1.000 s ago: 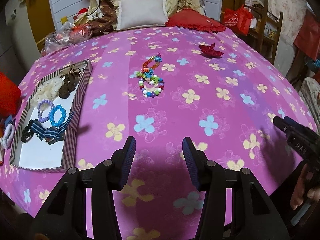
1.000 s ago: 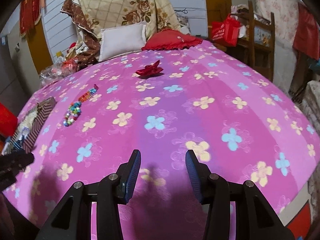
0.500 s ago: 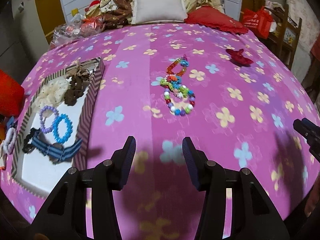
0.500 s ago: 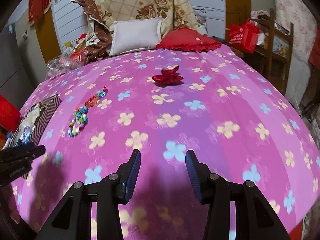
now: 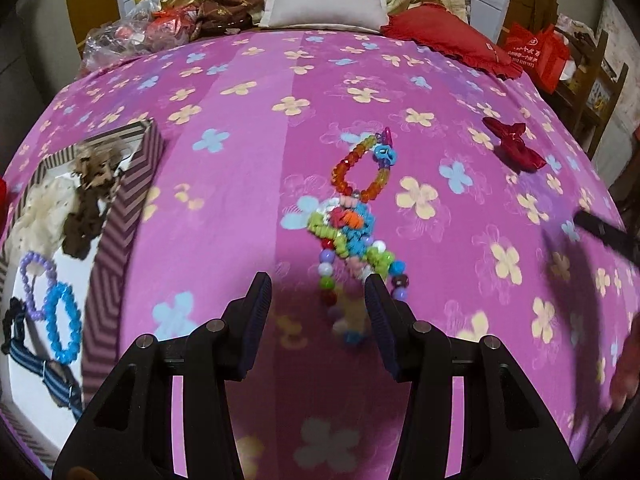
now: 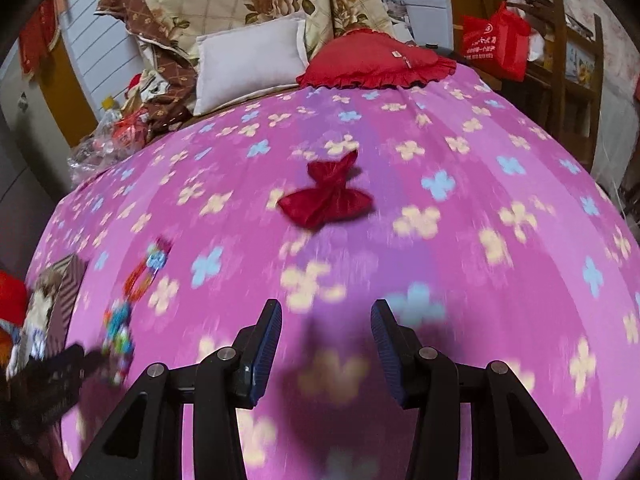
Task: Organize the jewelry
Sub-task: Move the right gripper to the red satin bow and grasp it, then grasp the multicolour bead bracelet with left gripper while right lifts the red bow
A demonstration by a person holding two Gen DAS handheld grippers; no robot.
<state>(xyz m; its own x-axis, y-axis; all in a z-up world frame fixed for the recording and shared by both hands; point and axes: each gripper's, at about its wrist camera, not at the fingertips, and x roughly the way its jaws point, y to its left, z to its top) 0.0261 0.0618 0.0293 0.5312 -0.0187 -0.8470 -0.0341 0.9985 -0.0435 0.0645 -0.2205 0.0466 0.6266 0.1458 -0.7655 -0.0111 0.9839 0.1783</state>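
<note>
From where I stand, the left gripper [image 5: 316, 300] hangs low over the pink flowered bedspread [image 5: 248, 128] with its jaws spread wide and nothing between them. Just ahead of it, and partly inside the gap, lies the bead pile [image 5: 354, 236]: a tangle of coloured bracelets, green, blue, white and purple, with an orange-and-red bead ring [image 5: 360, 168] stretched out at its far end. The nearest beads sit close to the right finger.

These look light and loose. Strung beads are hard and smooth one by one but floppy as a strand, so I expect them to sag, swing and slide off a shallow pinch. The mattress under them is soft and will give when pressed. I would close on the thick knotted middle of the pile, where several strands cross, not on a single trailing loop.

The striped box [image 5: 120, 224] at the left already holds 2 bracelets, a purple one [image 5: 35, 280] and a blue one [image 5: 62, 322], plus brown and cream scrunchies and a striped bow.

The right gripper [image 6: 326, 342] is also wide open and empty, aimed at the red velvet bow [image 6: 326, 196] lying well ahead of it. That is soft fabric, light, easily crushed but not harmed; its pinched centre knot looks the surest hold. The view there is blurred.
</note>
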